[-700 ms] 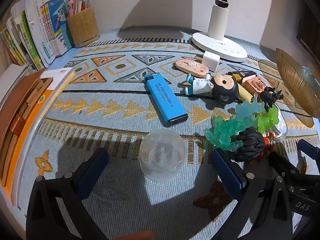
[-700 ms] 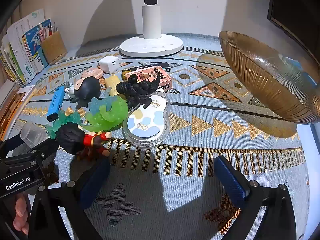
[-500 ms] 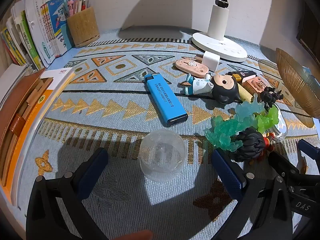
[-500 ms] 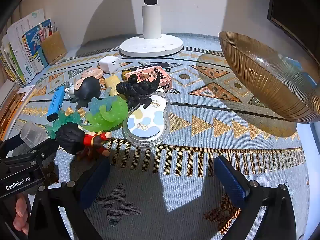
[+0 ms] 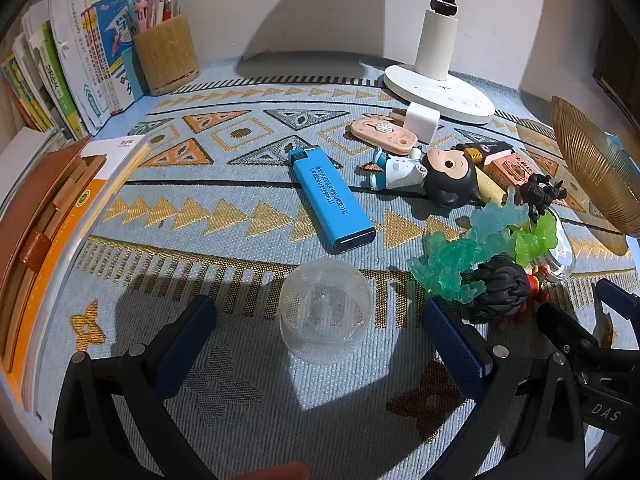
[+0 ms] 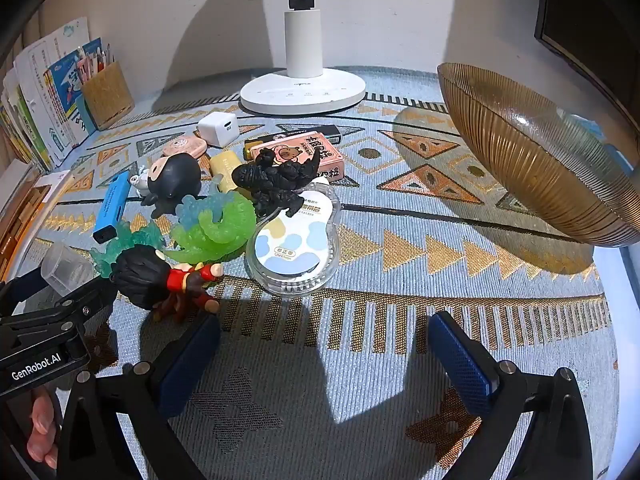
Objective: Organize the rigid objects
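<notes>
One clear round container [image 5: 326, 310] sits between the spread fingers of the left gripper [image 5: 320, 332]; one blue lighter [image 5: 331, 199] lies beyond it; the right gripper [image 6: 324, 354] gapes, one correction-tape case [image 6: 296, 246] ahead.

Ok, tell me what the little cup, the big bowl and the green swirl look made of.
Cup: clear plastic, probably; the cloth shows through it.
Bowl: amber ribbed glass, likely; translucent and glossy.
Green swirl: translucent, glossy plastic or resin.

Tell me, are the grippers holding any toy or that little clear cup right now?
No. Both the left gripper and right gripper are open and empty. The clear cup sits between the left fingers, untouched.
</notes>
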Available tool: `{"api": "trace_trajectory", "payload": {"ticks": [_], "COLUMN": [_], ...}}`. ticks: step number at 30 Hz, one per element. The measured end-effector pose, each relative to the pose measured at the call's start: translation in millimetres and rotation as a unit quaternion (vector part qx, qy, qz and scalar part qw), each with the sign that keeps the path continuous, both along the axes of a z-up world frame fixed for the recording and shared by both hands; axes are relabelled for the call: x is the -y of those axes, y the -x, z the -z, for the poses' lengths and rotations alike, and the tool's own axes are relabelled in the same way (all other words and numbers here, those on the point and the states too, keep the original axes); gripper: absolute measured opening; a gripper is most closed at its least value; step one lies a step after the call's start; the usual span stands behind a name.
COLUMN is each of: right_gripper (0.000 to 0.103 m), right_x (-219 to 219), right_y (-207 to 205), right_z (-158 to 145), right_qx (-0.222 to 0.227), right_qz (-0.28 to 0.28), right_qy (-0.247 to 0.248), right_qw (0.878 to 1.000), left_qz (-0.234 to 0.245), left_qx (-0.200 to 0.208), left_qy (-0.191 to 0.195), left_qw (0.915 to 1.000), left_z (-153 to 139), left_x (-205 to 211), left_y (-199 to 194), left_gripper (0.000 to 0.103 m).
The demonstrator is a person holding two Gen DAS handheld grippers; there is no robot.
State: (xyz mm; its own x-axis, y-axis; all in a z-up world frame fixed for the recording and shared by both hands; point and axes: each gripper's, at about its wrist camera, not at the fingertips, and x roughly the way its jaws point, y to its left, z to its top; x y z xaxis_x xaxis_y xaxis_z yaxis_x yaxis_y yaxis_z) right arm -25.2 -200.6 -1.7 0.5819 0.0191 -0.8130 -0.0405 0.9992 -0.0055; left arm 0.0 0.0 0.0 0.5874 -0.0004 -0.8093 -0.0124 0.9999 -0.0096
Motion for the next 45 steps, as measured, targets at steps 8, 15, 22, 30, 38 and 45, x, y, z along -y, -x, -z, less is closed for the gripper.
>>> {"api": "trace_trajectory", "payload": {"ticks": [8, 15, 22, 30, 38, 45], "right_gripper": [0.103, 0.103, 0.103, 0.103, 0.103, 0.103], "right_x": [0.0, 0.1, 0.1, 0.0, -0.6, -1.5], "right_y": [-0.1, 0.0, 0.0, 0.0, -1.3, -1.8], "right_z": [0.0, 0.0, -0.1, 0.0, -1.6, -4.3], "right_qx": [0.000, 0.000, 0.000, 0.000, 0.000, -0.010], "right_qz": [0.000, 0.000, 0.000, 0.000, 0.000, -0.004], "right_qy": [0.000, 0.000, 0.000, 0.000, 0.000, -0.001], "right_qw": [1.000, 1.000, 1.000, 1.000, 1.000, 1.000], "left_qz": [0.000, 0.000, -0.004, -0.009, -0.012, -0.030], "left_qx": [0.000, 0.000, 0.000, 0.000, -0.001, -0.024], "left_qy": [0.000, 0.000, -0.002, 0.000, -0.001, 0.003], "left_qw": [1.0000, 1.0000, 1.0000, 1.0000, 0.9999, 0.9993], "left_z": [0.0, 0.0, -0.2, -0.4, -0.2, -2.2], "left_x": [0.0, 0.0, -0.3, -3.1, -1.2, 4.8], "left_y": [0.0, 0.0, 0.3, -0.1, 3.1, 8.0], "left_gripper": [0.103, 0.103, 0.103, 0.103, 0.103, 0.102]}}
